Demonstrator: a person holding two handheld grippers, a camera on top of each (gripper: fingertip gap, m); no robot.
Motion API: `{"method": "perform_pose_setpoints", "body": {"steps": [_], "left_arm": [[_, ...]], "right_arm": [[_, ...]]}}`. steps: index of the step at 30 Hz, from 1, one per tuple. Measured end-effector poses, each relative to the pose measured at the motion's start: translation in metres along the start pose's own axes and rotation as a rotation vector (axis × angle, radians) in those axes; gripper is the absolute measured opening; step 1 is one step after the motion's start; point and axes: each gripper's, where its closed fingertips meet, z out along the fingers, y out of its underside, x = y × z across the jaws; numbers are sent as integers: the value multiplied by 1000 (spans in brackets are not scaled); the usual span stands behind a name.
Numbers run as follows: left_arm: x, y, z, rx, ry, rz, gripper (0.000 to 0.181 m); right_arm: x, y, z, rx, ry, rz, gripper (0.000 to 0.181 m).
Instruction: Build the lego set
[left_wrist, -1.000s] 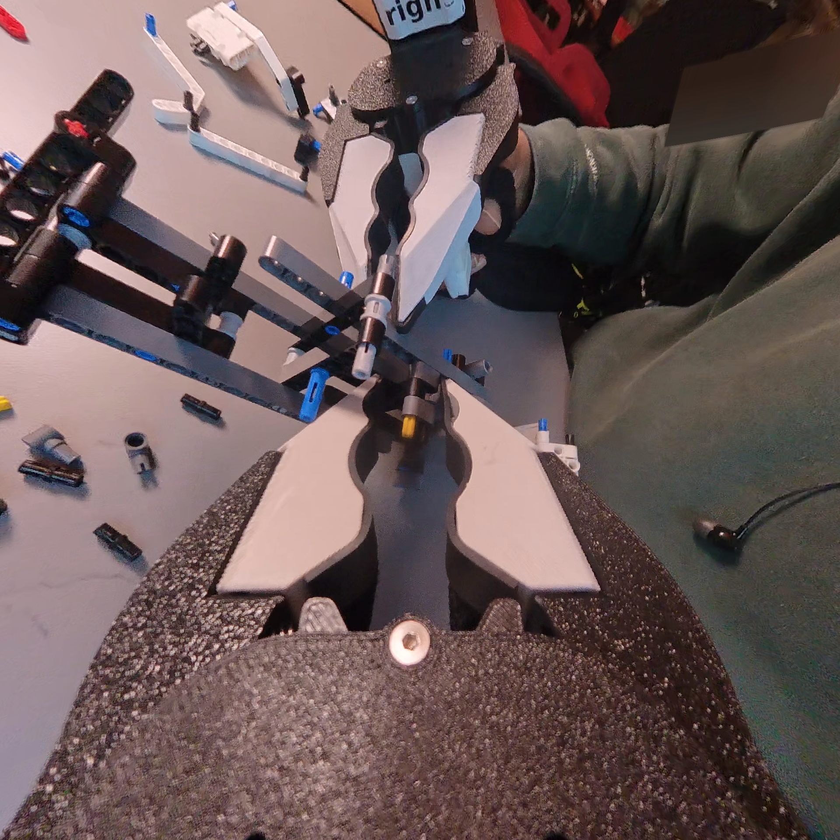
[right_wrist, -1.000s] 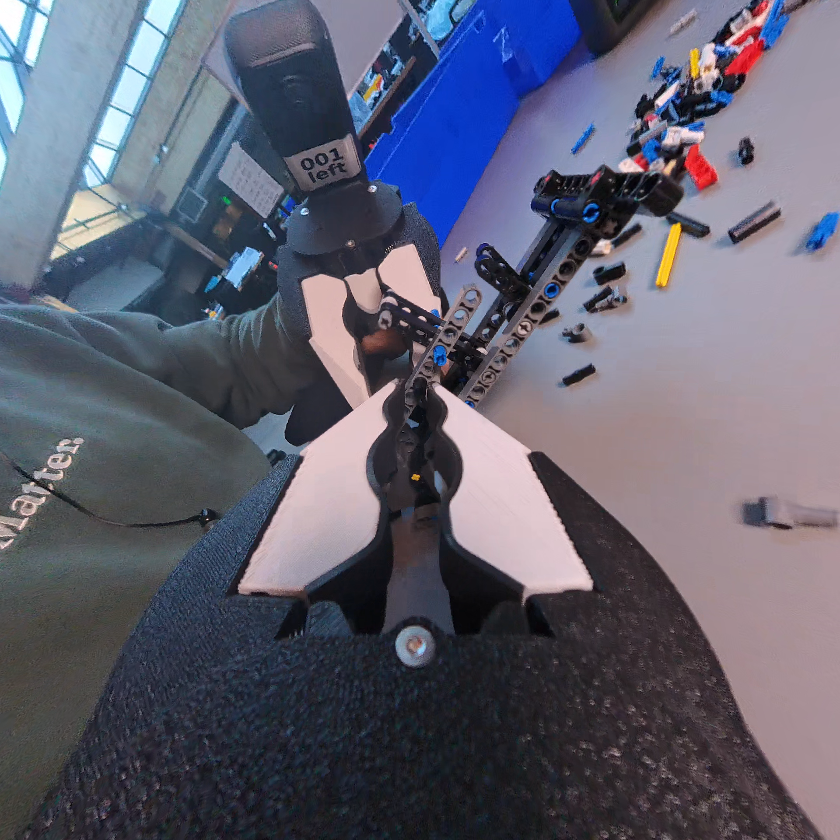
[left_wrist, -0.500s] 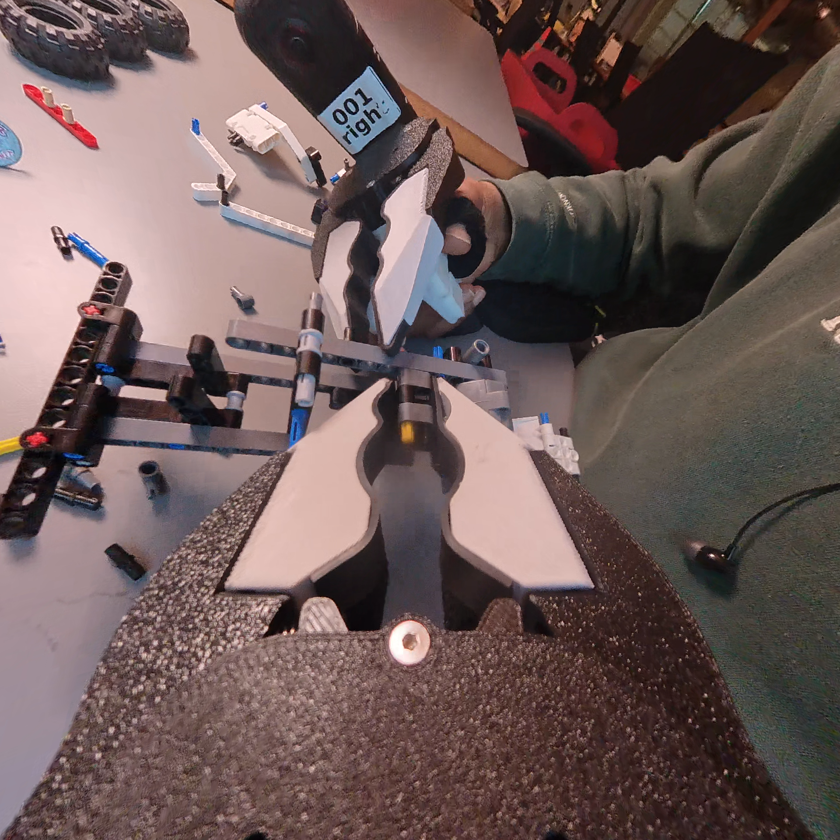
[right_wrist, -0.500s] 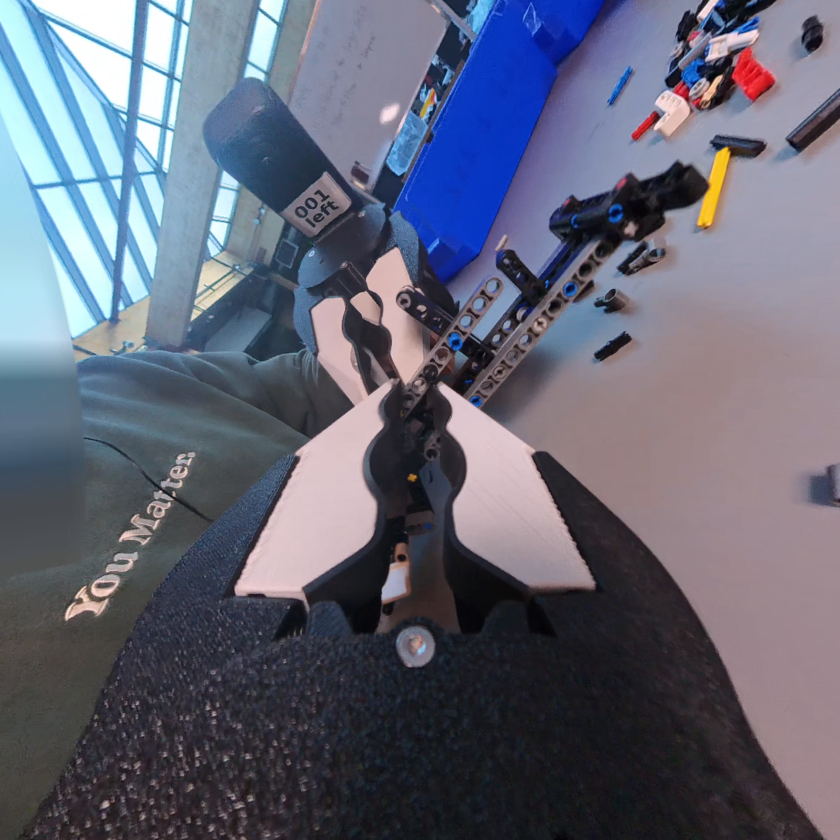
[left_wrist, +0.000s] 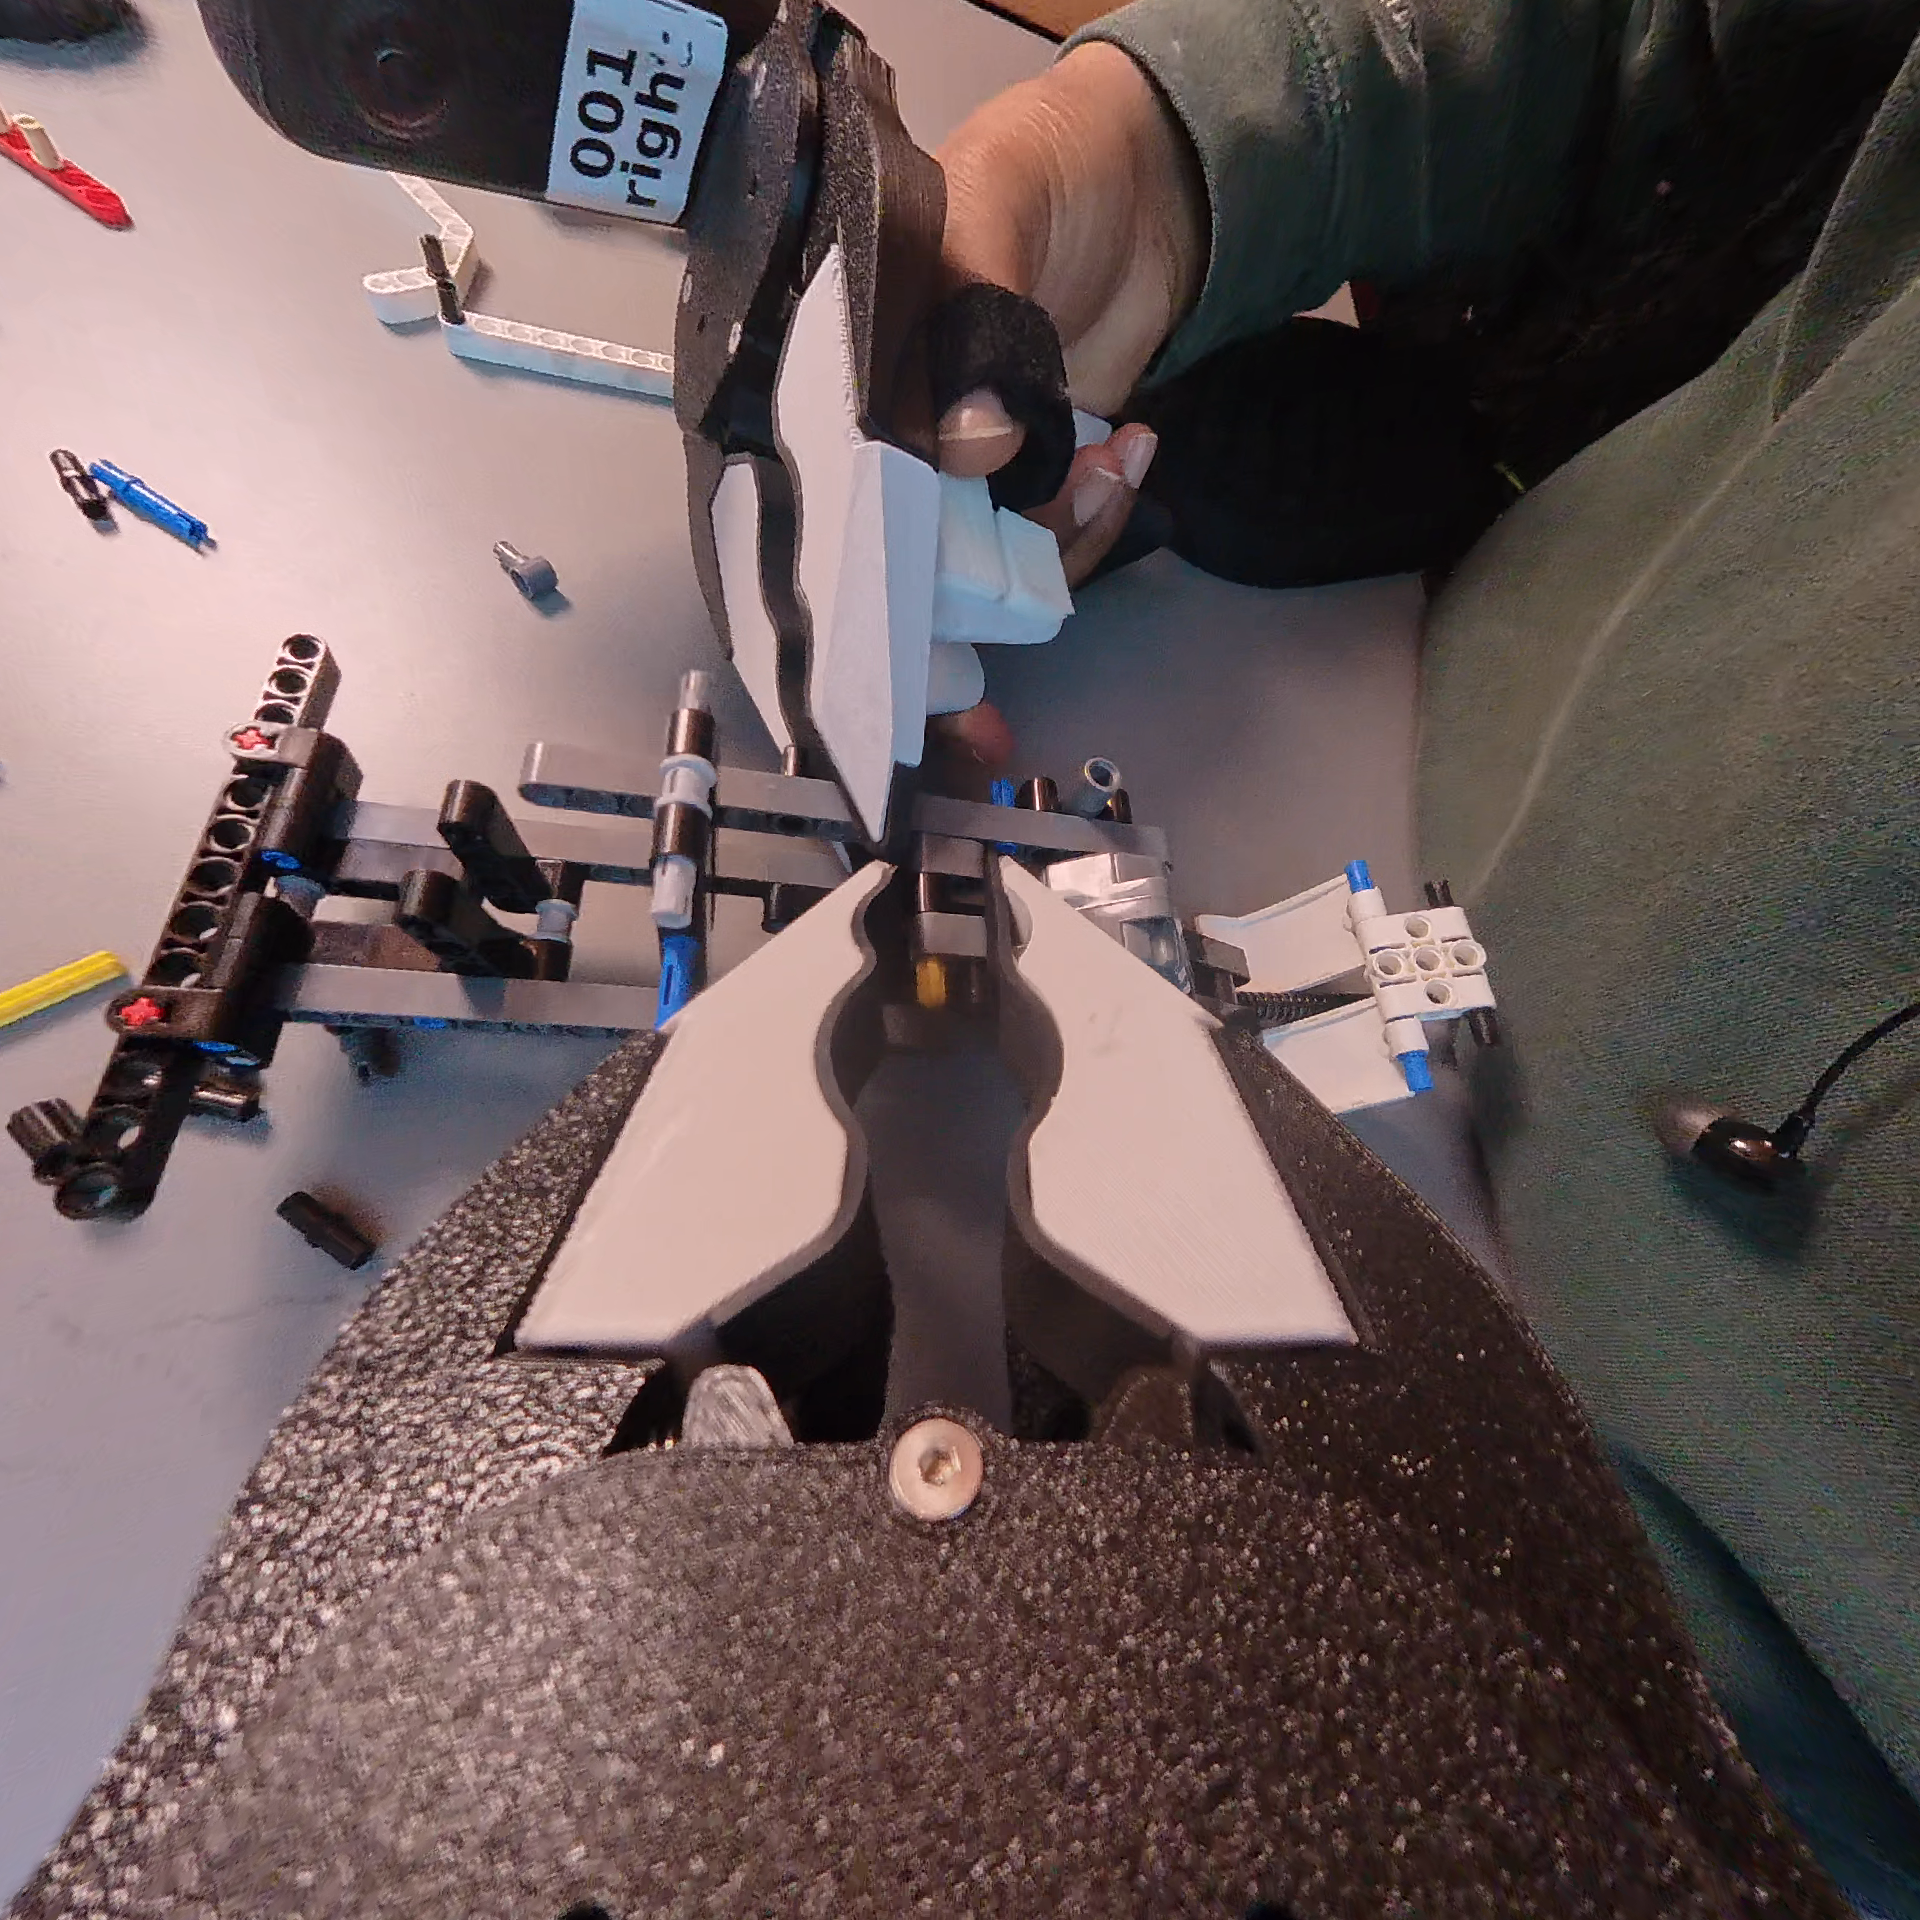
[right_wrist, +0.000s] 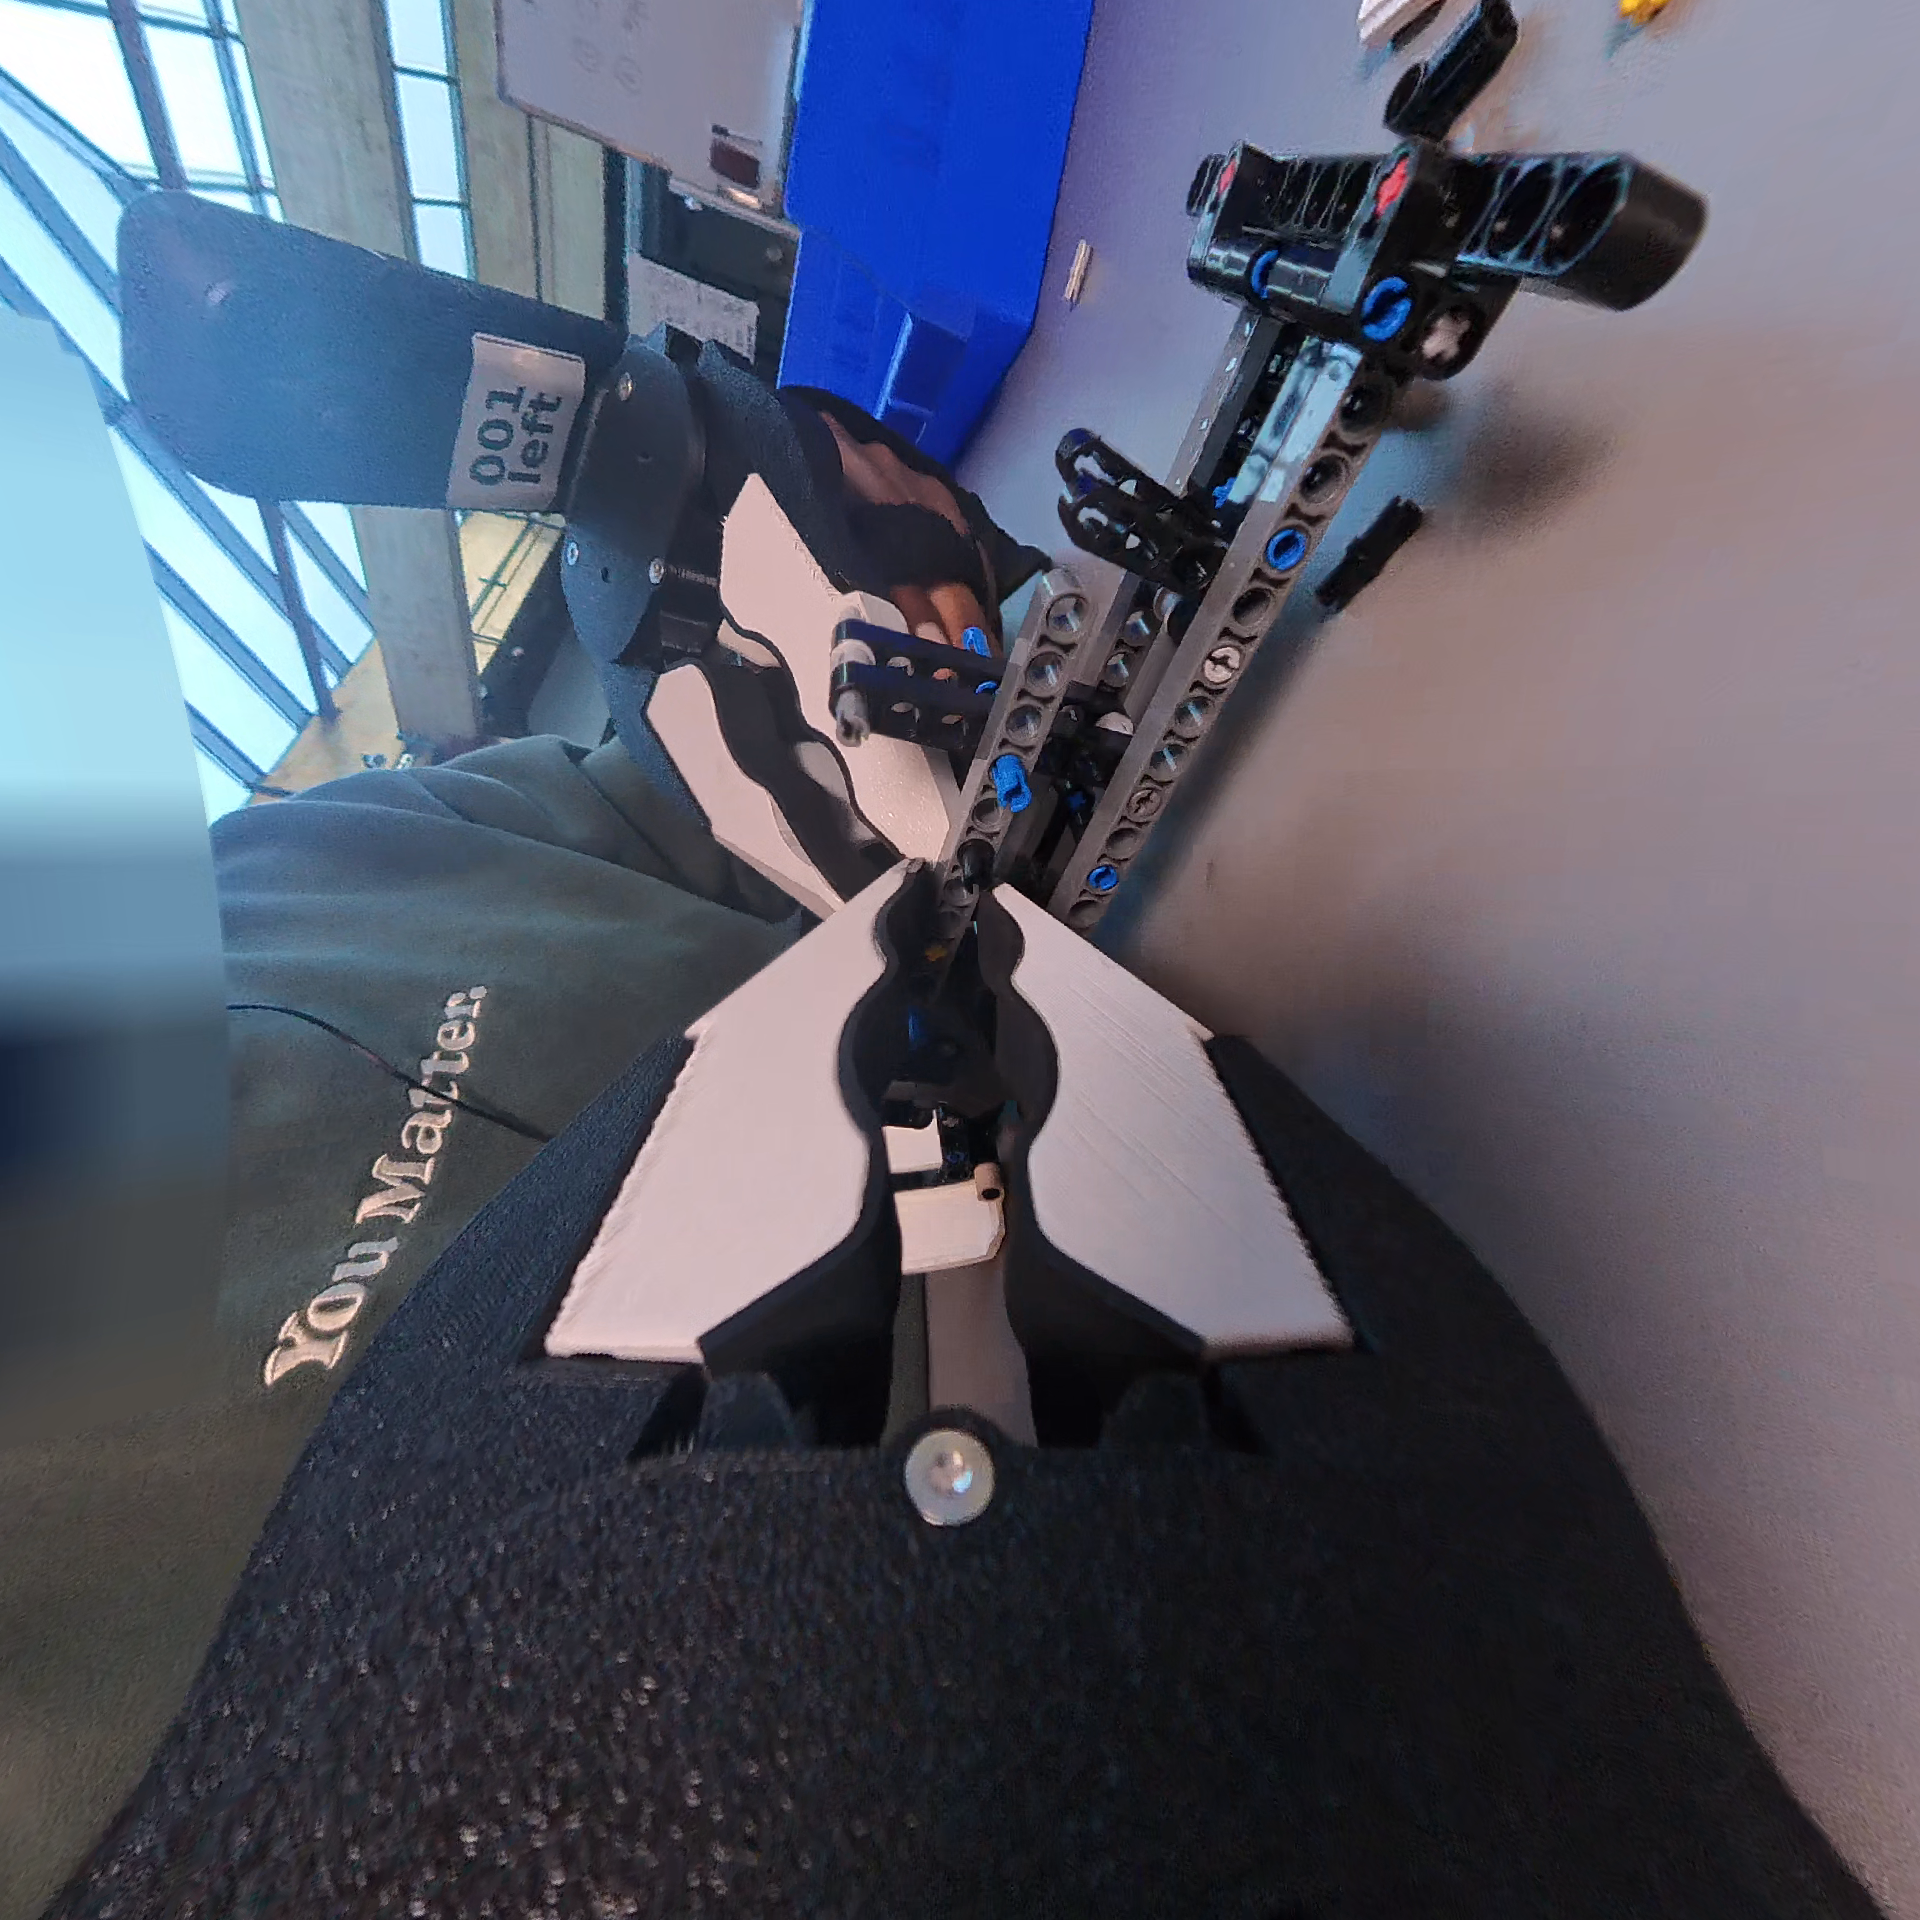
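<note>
The lego frame (left_wrist: 468, 997) of black and grey holed beams lies nearly level over the grey table, with a white part (left_wrist: 1382, 977) at its right end. My left gripper (left_wrist: 943, 878) is shut on a black block of the frame that has a yellow pin. My right gripper (left_wrist: 878, 831) comes down from above and is shut on the grey top beam next to it. A black and grey axle pin (left_wrist: 686, 821) stands through that beam. In the right wrist view my right gripper (right_wrist: 954, 883) pinches the near end of the frame (right_wrist: 1247, 582), with the left gripper (right_wrist: 868, 847) just to its left.
Loose parts lie on the table: a white L beam (left_wrist: 520, 332), a red piece (left_wrist: 62, 177), a blue pin (left_wrist: 151, 504), a yellow axle (left_wrist: 57, 987) and a black pin (left_wrist: 327, 1231). A green sleeve and an earbud (left_wrist: 1735, 1153) fill the right. A blue bin (right_wrist: 925, 208) stands behind. Left and right tips are no more than a few centimetres apart. Both grippers' tips are roughly 15 centimeters from the yellow axle (left_wrist: 57, 987).
My right gripper has let go of the axle pin, which now stands in the grey beam, and has moved right along the beam and shut on it. The frame has swung level.
</note>
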Motion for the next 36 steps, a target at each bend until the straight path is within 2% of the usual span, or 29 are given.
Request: {"method": "perform_pose_setpoints", "body": {"steps": [8,14,18,21,23,25,28,32,34,35,36], "left_arm": [[11,5,-2,0,70,0,15],[10,5,-3,1,83,-7,15],[10,6,-3,0,71,5,15],[15,-6,-17,50,108,9,34],[9,-19,-39,103,84,8,30],[-12,-24,-55,129,-28,2,27],[-34,-10,-39,22,-118,42,42],[-39,-3,-10,-47,-110,84,30],[-40,-3,-9,-72,-122,126,19],[-38,-2,-8,-85,-114,145,7],[-39,0,-6,-94,-123,168,7]], "right_arm": [[1,13,-3,-75,-28,87,7],[2,11,5,-70,16,54,9],[5,-4,-11,-34,86,-51,23],[10,-16,-22,-6,141,-99,24],[11,-17,-21,-8,152,-102,22],[12,-15,-18,-20,156,-97,21],[14,-14,-8,-45,145,-78,19],[13,-17,-1,-59,112,-38,10],[14,-18,-2,-46,98,-16,9],[13,-19,-3,-29,85,-1,9],[14,-18,-2,-27,82,10,8]]}}
